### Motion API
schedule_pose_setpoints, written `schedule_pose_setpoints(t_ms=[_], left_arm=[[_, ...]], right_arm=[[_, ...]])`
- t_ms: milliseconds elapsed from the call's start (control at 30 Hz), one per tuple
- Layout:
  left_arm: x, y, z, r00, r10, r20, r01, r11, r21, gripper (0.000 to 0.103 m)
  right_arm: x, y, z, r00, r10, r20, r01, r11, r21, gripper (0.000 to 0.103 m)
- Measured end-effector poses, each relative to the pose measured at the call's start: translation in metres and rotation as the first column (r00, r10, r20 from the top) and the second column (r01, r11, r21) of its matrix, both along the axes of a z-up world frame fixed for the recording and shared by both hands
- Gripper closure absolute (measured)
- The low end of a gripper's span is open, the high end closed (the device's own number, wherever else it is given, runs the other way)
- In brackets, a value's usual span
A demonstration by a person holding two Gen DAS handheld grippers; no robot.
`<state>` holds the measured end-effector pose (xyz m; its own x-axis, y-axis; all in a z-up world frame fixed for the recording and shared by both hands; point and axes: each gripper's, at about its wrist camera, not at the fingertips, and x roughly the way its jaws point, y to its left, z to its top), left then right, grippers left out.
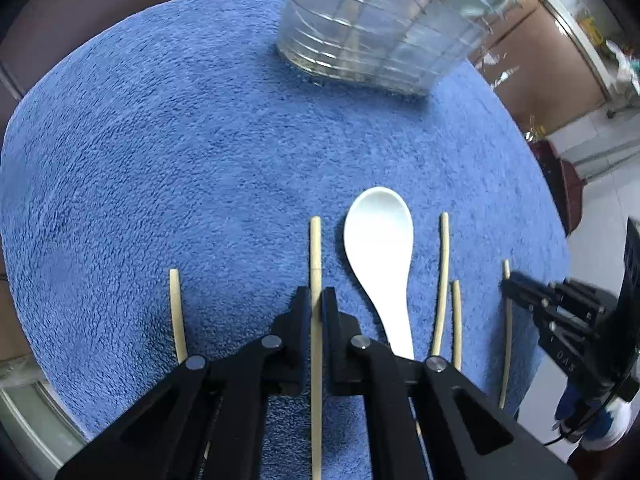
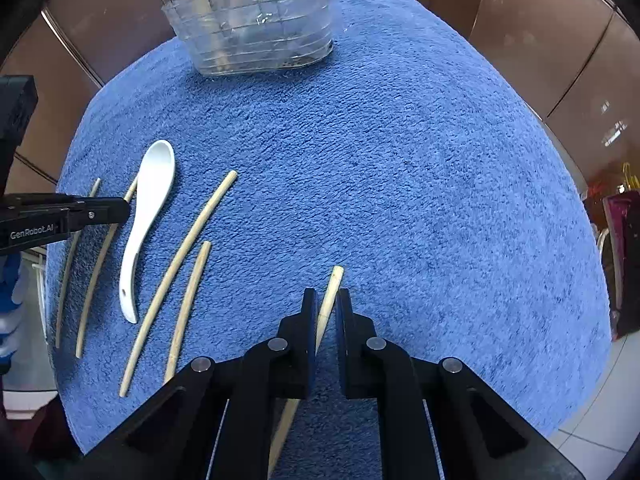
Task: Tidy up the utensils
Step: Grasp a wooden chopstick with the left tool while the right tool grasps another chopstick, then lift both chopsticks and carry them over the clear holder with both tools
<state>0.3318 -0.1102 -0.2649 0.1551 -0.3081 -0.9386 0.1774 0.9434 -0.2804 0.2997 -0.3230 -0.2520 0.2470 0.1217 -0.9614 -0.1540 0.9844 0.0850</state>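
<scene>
Several pale chopsticks and a white ceramic spoon [image 1: 380, 248] lie on a blue towel [image 1: 180, 152]. My left gripper [image 1: 316, 300] is shut on a chopstick [image 1: 315, 248] that runs between its fingers. My right gripper [image 2: 325, 304] straddles another chopstick [image 2: 332, 288], its fingers close around it with a small gap on the right side. The spoon also shows in the right wrist view [image 2: 146, 216], with chopsticks [image 2: 188, 248] beside it. The left gripper shows at the left edge of that view [image 2: 120, 208].
A clear plastic holder with a wire grid [image 2: 248, 20] stands at the towel's far edge and holds a chopstick and a spoon. It also shows in the left wrist view [image 1: 384, 24]. Brown panels surround the table. Tiled floor lies to the right.
</scene>
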Motion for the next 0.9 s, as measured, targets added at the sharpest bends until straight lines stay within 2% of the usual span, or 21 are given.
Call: schedule_pose_setpoints(t_ms=[133,300,400,700,900], left_arm=[[-0.009,0.021,0.012,0.999,0.03,0.04,-0.029,0.999,-0.032,0.098],[-0.03,0.038,0.042,0.989,0.044,0.144,-0.036,0.998,-0.055,0.099],[-0.047,0.043,0.064,0.973,0.05,0.224,-0.034,0.997,-0.076,0.098],[-0.094,0.039,0.129,0.904,0.066,0.423,-0.022,0.994,-0.109,0.098],[-0.108,0.037,0.176,0.833,0.092,0.545,-0.021,0.99,-0.136,0.098]], right_arm=[[-0.015,-0.002,0.014,1.0,-0.004,0.028,0.003,0.999,0.05,0.098],[-0.035,-0.004,0.041,0.995,0.001,0.101,-0.011,0.995,0.104,0.098],[-0.05,-0.005,0.061,0.987,0.002,0.161,-0.024,0.991,0.131,0.098],[-0.106,-0.005,0.127,0.928,0.0,0.373,-0.076,0.979,0.187,0.098],[-0.115,0.006,0.162,0.88,0.0,0.475,-0.111,0.972,0.206,0.098]])
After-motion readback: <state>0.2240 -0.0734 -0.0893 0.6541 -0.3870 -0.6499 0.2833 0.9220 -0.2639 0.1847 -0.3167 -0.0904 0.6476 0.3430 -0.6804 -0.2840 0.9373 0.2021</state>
